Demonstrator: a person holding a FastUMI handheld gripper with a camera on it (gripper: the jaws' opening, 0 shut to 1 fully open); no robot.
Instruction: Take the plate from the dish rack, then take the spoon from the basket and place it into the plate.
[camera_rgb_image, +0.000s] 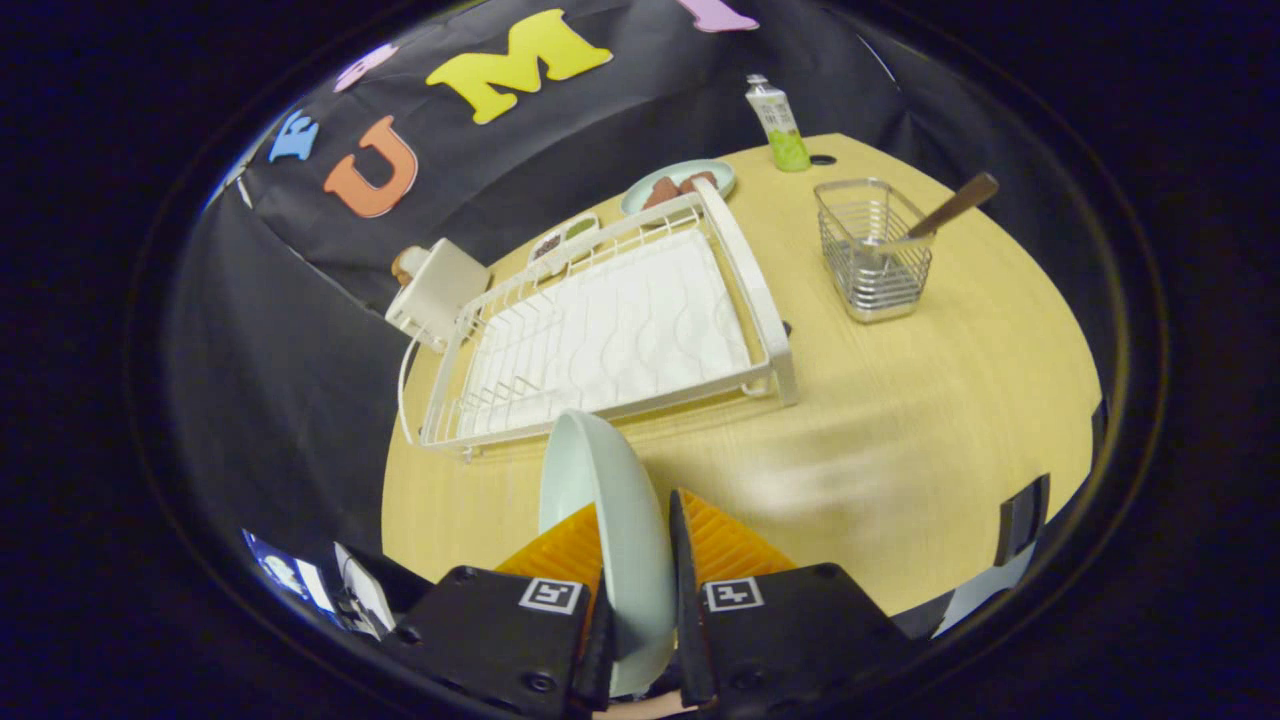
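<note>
A pale mint plate (610, 500) stands on edge between my fingers, its rim rising just ahead of them. My gripper (635, 545) is shut on the plate, held above the wooden table (900, 440). Beyond the plate lies the white wire dish rack (610, 330), with nothing in its slots. To the rack's right stands a wire basket (873, 250) holding a spoon (935, 220), whose brown handle leans out over the basket's far right corner.
Behind the rack sit a second plate (680, 182) with brown food pieces, a small dish (565, 238) and a white box-shaped appliance (435, 290). A green and white tube (780, 125) stands at the table's far edge. Bare tabletop lies right of my fingers.
</note>
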